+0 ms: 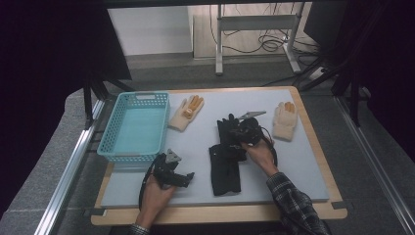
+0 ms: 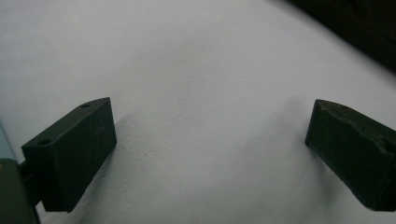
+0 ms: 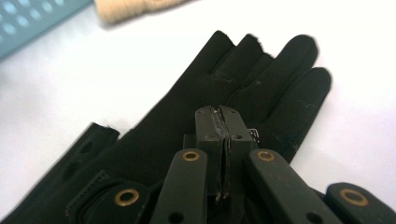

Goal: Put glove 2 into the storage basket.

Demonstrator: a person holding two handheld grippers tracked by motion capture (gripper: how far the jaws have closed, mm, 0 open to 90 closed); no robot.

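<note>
Gloves lie about the tabletop. The right claw is closed tight over the black glove at mid-tabletop, jaws meeting; whether they pinch fabric is unclear. The left claw gapes wide above bare surface near the blue basket.

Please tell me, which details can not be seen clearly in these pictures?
- High view: the right tool and its hand cover the middle of the black glove, so its grip cannot be seen there.
- Right gripper view: the jaws meet over the black glove; whether fabric is pinched is hidden. The cream glove is cut by the top edge.
- Left gripper view: the left tool stands open over the grey mat; a dark blurred shape fills the top right corner.
</note>
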